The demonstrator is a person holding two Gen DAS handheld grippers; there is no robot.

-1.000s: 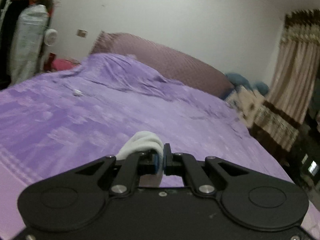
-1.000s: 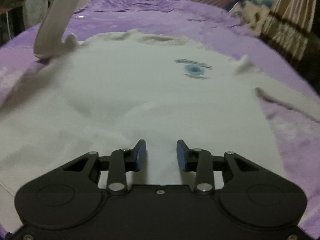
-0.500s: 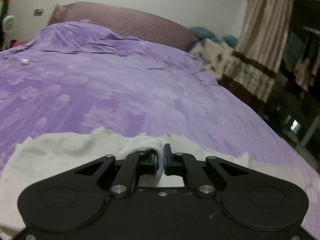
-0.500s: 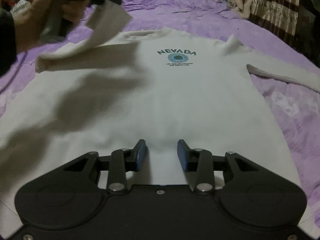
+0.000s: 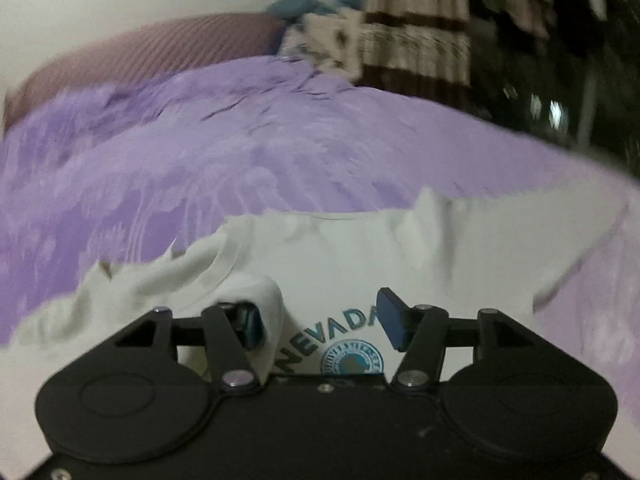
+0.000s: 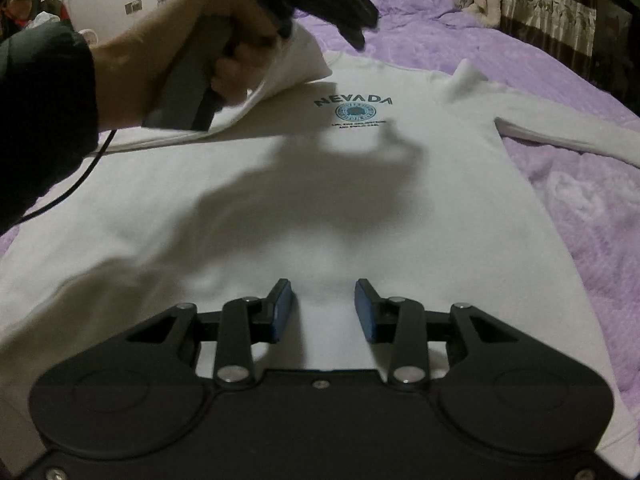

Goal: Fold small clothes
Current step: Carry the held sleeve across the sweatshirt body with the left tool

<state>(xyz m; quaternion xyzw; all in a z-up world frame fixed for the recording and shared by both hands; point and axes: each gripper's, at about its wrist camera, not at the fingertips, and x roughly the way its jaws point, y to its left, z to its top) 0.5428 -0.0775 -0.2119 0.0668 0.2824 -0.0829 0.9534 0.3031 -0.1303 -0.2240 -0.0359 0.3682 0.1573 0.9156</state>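
Note:
A white long-sleeved shirt (image 6: 320,208) with a blue "NEVADA" print (image 6: 354,101) lies flat, face up, on the purple bedspread (image 6: 580,200). My left gripper (image 5: 320,322) is open above the print (image 5: 332,340). The left sleeve's cuff (image 5: 264,312) still drapes over its left finger (image 5: 250,326). In the right wrist view the left gripper (image 6: 320,8) hovers over the shirt's chest, the sleeve (image 6: 288,68) folded across below it. My right gripper (image 6: 323,310) is open and empty over the shirt's lower hem. The right sleeve (image 6: 560,128) lies stretched out to the right.
The purple bedspread (image 5: 200,168) runs to a mauve headboard (image 5: 152,56). Pillows (image 5: 328,36) lie at the bed's far corner by striped curtains (image 5: 416,40). Dark furniture (image 5: 580,60) stands beyond the bed's right edge. A cable (image 6: 68,192) hangs from the left hand.
My left gripper carried the left sleeve rightward over the shirt's chest, lowered, and opened; it was shut on the cuff before. My right gripper stayed open over the hem.

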